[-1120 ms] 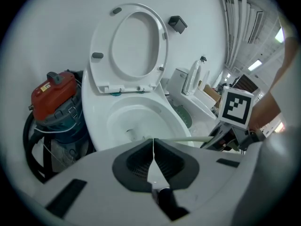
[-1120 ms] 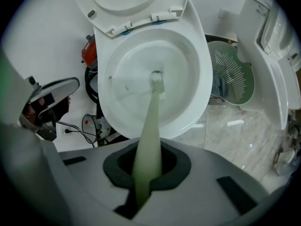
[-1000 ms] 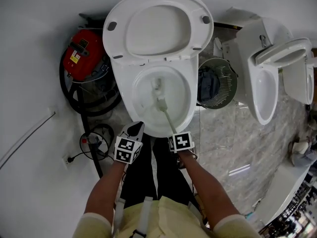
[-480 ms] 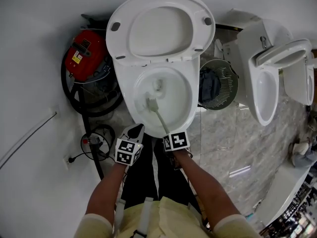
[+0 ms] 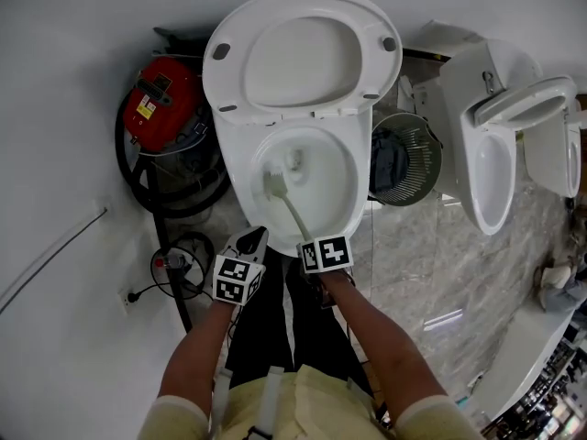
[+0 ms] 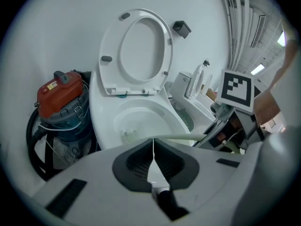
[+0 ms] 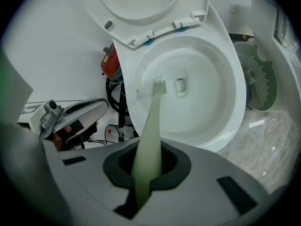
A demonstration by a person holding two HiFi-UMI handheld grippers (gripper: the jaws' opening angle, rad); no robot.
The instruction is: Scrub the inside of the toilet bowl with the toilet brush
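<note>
A white toilet bowl (image 5: 344,218) stands with its seat and lid (image 5: 303,49) raised against the wall. My right gripper (image 5: 315,248) is shut on the pale green toilet brush (image 5: 292,211), whose handle runs up from the front rim into the bowl. The brush head (image 5: 273,183) presses on the left inner wall, left of the drain; it also shows as the brush head (image 7: 159,86) in the right gripper view. My left gripper (image 5: 252,239) hovers at the bowl's front-left rim, shut and holding nothing. The left gripper view shows the bowl (image 6: 141,121) and brush handle (image 6: 181,137).
A red vacuum canister (image 5: 158,104) with black hose sits left of the toilet, cables (image 5: 174,264) on the floor below it. A wire waste basket (image 5: 404,154) stands right of the bowl, with a second toilet (image 5: 500,154) further right on marble floor.
The brush head has swept from the middle of the bowl, below the drain, leftward and up onto the left inner wall. The right gripper shifted slightly left; the left gripper stayed put.
</note>
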